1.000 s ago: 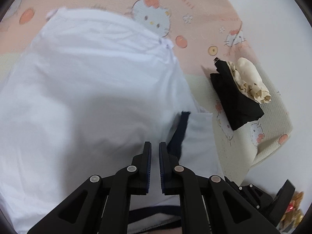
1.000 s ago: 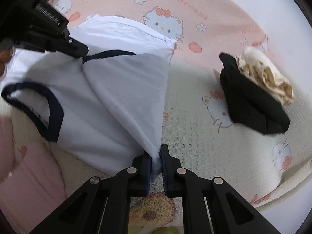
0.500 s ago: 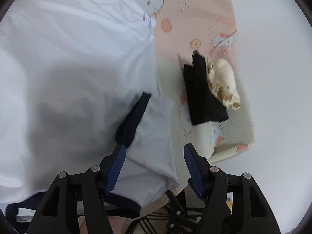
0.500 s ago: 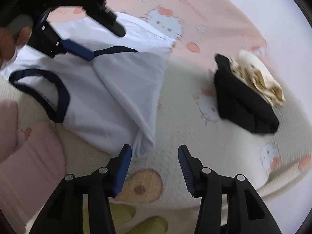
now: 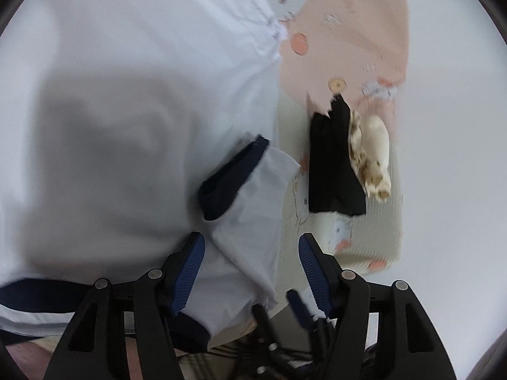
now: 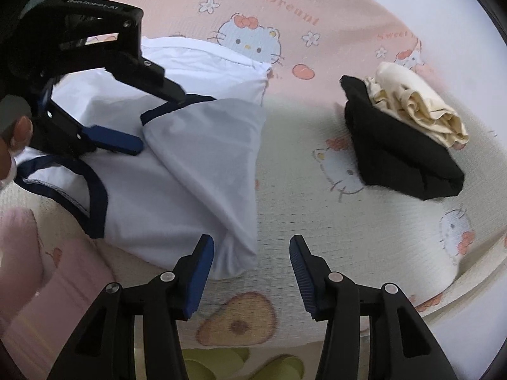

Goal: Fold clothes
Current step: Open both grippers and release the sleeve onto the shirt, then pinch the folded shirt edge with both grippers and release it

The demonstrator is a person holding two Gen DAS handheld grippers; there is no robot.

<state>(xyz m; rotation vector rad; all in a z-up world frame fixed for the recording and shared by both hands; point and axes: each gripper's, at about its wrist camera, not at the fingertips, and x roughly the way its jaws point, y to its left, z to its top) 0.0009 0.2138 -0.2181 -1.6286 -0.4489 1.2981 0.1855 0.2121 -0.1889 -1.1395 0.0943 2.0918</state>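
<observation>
Folded black garment [image 6: 402, 155] beside shirt [image 6: 177, 171]

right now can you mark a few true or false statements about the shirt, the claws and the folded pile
1. Both claws are open. True: right claw, left claw.
2. The right claw pinches the shirt. False: its corner lies loose between the jaws.
3. The shirt has dark blue trim. True.
4. The cream garment lies under the black one. False: it lies on top.
5. The pile sits on the shirt. False: it is apart, on the blanket.
</observation>
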